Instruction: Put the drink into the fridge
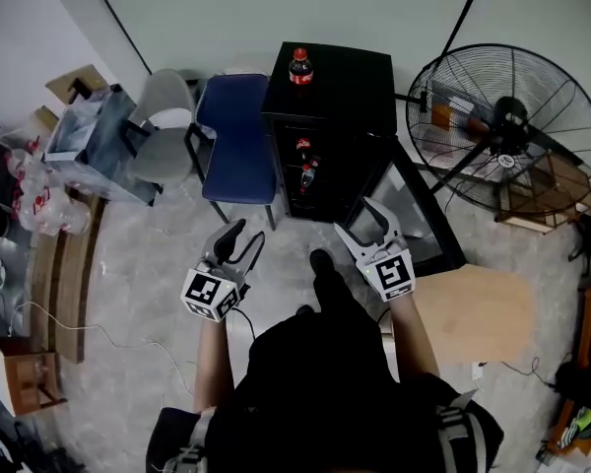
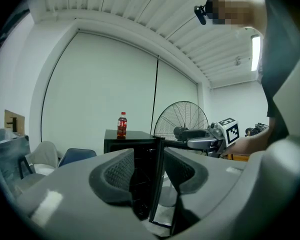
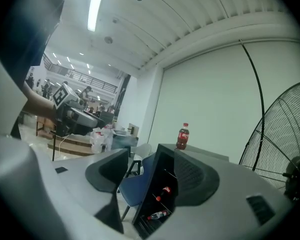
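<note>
A cola bottle with a red cap stands upright on top of the black mini fridge. The fridge's glass door hangs open to the right, and two bottles show on the shelves inside. My left gripper hovers low in front of the fridge, open and empty. My right gripper is open too, beside the door's inner face, holding nothing. The left gripper view has the bottle far beyond the open left gripper. In the right gripper view the bottle stands above the open right gripper.
A blue chair and a grey chair stand left of the fridge. A large floor fan is on the right. A wooden board lies near my right side. Bags and boxes line the left.
</note>
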Available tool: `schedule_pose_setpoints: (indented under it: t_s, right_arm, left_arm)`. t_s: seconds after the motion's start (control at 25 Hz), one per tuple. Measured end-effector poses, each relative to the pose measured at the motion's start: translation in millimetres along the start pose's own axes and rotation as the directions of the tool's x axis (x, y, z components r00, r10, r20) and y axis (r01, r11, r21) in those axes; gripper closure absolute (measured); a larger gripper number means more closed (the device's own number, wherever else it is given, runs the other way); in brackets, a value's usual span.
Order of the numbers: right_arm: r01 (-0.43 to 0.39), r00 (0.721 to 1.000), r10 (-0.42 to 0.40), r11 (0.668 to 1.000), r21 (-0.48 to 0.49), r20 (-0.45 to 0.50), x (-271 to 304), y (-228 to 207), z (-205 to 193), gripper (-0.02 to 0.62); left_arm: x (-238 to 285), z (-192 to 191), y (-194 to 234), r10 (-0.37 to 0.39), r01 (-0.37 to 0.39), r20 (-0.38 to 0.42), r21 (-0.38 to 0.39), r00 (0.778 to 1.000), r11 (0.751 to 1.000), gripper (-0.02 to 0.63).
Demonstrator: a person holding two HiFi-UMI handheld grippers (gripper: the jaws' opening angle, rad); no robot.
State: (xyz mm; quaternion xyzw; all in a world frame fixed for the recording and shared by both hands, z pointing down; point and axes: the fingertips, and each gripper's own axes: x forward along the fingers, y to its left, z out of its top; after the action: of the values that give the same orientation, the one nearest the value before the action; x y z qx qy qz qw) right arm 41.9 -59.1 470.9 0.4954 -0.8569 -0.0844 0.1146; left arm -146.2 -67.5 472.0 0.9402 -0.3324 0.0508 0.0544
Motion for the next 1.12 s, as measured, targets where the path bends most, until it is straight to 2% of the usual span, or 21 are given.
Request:
schedule_pose_setpoints:
  t_s: [0.48,0.88,1.0,1.12]
  right_arm:
    - [-0.040,0.999,0.040,0.999,-0.011,0.010,54,-51,-2,0.319]
    - [-0.040,0.996,0.045,0.997,-0.067,0.081,100,-89,36,0.336]
    - [-0.025,0.995,0.030,0.998,-0.058,0.092,113,-102,42,0.380]
    - [-0.025,0.996,0.030,0.998,-0.056,0.086,127,-111,43,0.385]
  left_arm:
    - [55,5,27,0.016,-0.016,-0.007,-0.020,1.000,1.000,0.420]
    - [85,10,52,0.017,-0.018,-0.012,-0.034,1.000,0.999,0.420]
    - [89,9,59,0.022,-0.023,-0.017,-0.042,1.000,0.999,0.420]
    - [90,8,68,0.041,-0.042,-0.019,-0.052,0.999,0.998,0.420]
